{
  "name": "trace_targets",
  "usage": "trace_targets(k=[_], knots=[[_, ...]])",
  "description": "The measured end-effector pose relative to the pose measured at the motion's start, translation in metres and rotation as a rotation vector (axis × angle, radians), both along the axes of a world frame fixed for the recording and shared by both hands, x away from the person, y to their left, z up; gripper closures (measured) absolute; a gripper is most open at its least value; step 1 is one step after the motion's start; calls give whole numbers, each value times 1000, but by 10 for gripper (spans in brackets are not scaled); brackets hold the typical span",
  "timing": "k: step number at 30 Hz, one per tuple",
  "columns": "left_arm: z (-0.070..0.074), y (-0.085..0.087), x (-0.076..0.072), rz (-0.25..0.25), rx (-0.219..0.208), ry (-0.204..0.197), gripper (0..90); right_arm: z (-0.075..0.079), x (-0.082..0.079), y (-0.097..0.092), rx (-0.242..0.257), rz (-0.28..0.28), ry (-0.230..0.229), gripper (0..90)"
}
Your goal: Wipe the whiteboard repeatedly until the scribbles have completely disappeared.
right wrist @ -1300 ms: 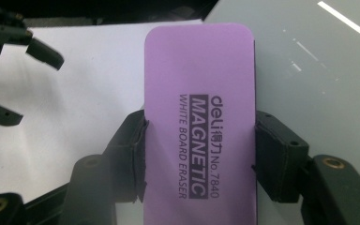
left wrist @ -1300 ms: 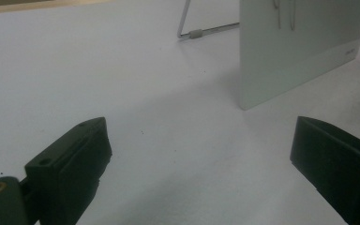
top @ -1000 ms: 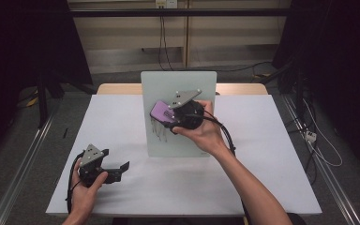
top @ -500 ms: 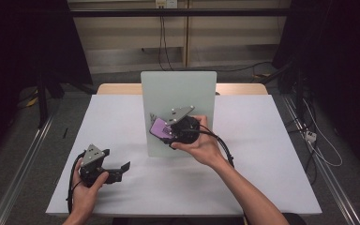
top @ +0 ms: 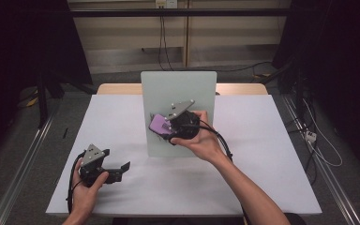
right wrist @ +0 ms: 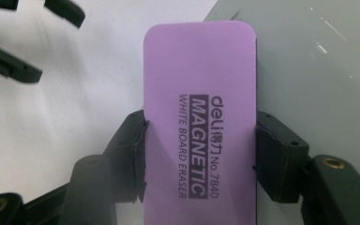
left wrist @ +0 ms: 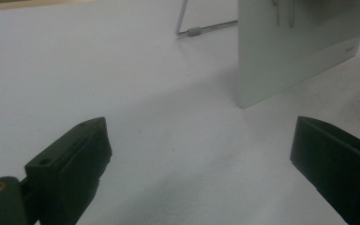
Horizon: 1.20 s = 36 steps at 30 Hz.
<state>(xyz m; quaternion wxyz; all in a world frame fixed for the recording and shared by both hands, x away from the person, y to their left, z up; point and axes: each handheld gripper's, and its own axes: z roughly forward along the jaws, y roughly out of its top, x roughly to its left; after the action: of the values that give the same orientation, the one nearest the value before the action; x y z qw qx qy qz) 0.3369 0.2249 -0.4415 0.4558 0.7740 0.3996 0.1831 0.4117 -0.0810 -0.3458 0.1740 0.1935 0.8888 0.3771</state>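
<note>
Purple eraser sits clamped between the right gripper's jaws, against the upright whiteboard. Left gripper rests on the table, jaws wide apart, holding nothing.

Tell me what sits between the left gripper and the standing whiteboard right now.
Nothing: in the left gripper view, bare white table runs from the open left gripper to the whiteboard; the high view agrees.
</note>
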Motion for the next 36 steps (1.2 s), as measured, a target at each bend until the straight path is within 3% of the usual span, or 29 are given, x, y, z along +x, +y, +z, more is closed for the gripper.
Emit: trace_targets(k=[5,9,15,22,25,36], knots=[[0,0,0,0,-2,0,49,10,4,6,22,-15,-21,418],[0,1,-1,2,-1,-2,49,1,2,12,23,-10,-25,418],[0,0,0,0,0,-1,49,-14,-2,22,-17,21,-5,418],[0,0,0,0,-3,3,49,-23,-5,26,-38,39,14,418],[0,0,0,-3,0,1,50,-20,-3,25,-32,42,21,419],[0,0,0,0,-2,3,50,19,7,14,47,-29,-55,418]])
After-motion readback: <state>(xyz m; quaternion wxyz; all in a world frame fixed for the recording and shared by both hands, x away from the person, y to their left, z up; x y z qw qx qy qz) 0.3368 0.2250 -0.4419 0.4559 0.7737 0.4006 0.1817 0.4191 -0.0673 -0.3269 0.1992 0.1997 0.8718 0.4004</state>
